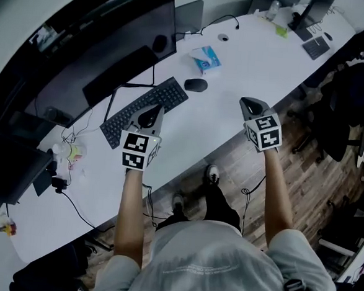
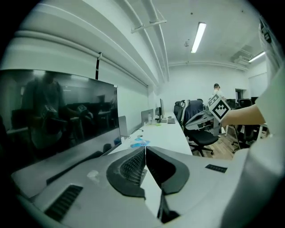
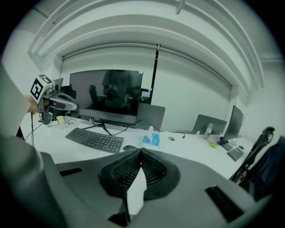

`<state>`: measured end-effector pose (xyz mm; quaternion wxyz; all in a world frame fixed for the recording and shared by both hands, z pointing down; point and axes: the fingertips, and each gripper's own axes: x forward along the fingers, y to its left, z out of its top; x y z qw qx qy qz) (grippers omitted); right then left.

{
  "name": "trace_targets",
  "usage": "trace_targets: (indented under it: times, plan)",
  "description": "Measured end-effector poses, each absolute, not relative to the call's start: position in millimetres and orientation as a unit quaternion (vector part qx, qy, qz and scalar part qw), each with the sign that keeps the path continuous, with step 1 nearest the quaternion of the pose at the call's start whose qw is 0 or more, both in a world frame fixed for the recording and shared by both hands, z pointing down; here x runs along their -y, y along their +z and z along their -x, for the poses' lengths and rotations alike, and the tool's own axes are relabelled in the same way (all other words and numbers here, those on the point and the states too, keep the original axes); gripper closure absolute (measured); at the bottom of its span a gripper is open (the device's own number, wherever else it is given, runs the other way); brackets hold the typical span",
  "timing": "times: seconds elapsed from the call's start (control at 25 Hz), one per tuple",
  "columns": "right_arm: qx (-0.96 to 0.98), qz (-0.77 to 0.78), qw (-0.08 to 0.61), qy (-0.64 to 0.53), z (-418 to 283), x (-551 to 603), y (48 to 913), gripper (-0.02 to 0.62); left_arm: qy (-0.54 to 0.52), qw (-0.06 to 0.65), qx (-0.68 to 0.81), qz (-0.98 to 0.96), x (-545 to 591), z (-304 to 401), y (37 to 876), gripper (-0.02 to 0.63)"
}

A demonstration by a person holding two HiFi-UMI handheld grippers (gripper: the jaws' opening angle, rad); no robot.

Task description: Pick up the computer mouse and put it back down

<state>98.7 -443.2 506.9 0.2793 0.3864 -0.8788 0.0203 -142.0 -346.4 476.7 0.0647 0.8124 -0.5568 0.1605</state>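
Note:
The black computer mouse (image 1: 195,85) lies on the white desk (image 1: 237,65), just right of the black keyboard (image 1: 144,111). In the right gripper view the mouse (image 3: 129,147) peeks out just beyond the jaw tips, left of centre. My left gripper (image 1: 152,110) hovers over the keyboard's near side, jaws shut and empty. My right gripper (image 1: 245,102) is held over the desk's front edge, to the right of and nearer than the mouse, also shut with nothing in it. From their own cameras, the left gripper (image 2: 145,149) and right gripper (image 3: 140,151) show their tips pressed together.
A dark monitor (image 1: 108,49) stands behind the keyboard. A blue tissue pack (image 1: 205,59) lies beyond the mouse. Cables and small items (image 1: 69,152) crowd the desk's left end. Office chairs (image 1: 353,104) stand on the wooden floor (image 1: 304,175) to the right.

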Motion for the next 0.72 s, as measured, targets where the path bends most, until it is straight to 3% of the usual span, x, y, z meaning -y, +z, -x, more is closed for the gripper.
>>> trace_targets:
  times: [0.72]
  plan:
    - [0.838,-0.502,0.203,-0.071,-137,269,367,0.594,0.119,-0.043,0.492,-0.861,250,111,379,0.592]
